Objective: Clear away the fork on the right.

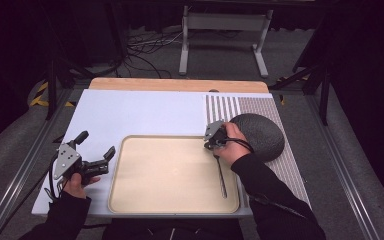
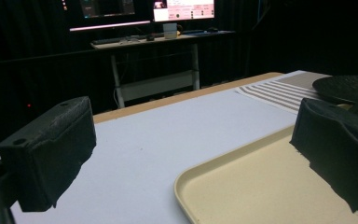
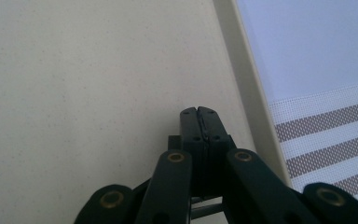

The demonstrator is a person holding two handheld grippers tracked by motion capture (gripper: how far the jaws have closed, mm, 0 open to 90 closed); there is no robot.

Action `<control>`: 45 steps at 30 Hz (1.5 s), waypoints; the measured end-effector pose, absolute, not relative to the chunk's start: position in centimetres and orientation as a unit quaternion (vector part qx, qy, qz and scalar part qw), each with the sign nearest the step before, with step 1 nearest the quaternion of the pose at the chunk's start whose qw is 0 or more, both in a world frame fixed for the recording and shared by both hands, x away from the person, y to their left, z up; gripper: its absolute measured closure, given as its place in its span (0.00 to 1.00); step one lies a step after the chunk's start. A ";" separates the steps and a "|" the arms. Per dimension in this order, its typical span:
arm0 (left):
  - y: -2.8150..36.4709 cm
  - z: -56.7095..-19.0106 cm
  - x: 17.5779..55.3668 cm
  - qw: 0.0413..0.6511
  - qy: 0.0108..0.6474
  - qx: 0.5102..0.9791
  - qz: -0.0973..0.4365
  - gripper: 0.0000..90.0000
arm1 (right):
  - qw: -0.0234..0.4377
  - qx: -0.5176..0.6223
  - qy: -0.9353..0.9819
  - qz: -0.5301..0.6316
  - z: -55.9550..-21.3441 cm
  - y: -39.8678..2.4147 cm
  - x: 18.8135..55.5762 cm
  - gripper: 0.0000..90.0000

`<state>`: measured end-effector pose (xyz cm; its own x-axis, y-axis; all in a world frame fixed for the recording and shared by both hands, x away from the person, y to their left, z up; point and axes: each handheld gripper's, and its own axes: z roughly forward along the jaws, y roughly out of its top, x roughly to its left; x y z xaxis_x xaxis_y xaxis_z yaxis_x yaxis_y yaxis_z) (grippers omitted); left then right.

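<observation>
Landmark: the beige tray (image 1: pixel 170 175), lying on the white table top (image 1: pixel 130 110); everything below is placed against it.

My left gripper (image 1: pixel 96 152): just off the tray's left edge, over the white table top, my hand (image 1: pixel 75 182) behind it. From its own camera my two black jaws stand far apart, one at each side, and nothing sits between them (the tray's near corner (image 2: pixel 200 186) shows in the gap).

My right gripper (image 1: pixel 214 146): over the tray's upper right part, close inside its right rim, pointing down at the tray floor. From its own camera my jaws (image 3: pixel 199 122) are pressed together. A thin dark edge shows in the seam, and I cannot tell what it is.

Long thin utensil (image 1: pixel 222 177): inside the tray along its right side, running from just under my right hand (image 1: pixel 232 142) toward the tray's near right corner. Whether my jaws have hold of its upper end, I cannot tell.

Striped placemat (image 1: pixel 260 107): on the table to the right of the tray, touching its right rim.

Dark round textured object (image 1: pixel 262 135): on the placemat, right of the tray, just behind my right hand.

Wooden strip (image 1: pixel 180 84): along the table's far edge, beyond the tray.
</observation>
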<state>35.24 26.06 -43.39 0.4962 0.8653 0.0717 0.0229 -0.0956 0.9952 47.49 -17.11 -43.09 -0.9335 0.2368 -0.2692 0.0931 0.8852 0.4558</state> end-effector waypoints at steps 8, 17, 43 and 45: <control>26.1 -43.4 35.2 0.577 0.345 0.644 0.365 0.01 | 0.163 0.097 0.956 0.224 -43.1 -17.8 47.7 1.00; 26.1 -43.4 35.2 0.577 0.346 0.644 0.364 0.01 | 0.165 0.103 0.953 0.234 -42.6 -18.2 47.7 1.00; 26.0 -43.4 35.2 0.576 0.346 0.645 0.365 0.01 | 0.156 0.180 0.885 0.401 -38.8 -18.3 45.8 0.20; 26.0 -43.4 35.2 0.576 0.346 0.644 0.365 0.01 | 0.159 0.180 0.880 0.410 -38.5 -18.4 45.7 0.17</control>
<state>35.20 26.01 -43.39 0.4942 0.8664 0.0712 0.0257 -0.0964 0.9950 45.66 -18.42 -38.46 -0.8846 0.4472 -0.1321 0.1868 0.5995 0.7783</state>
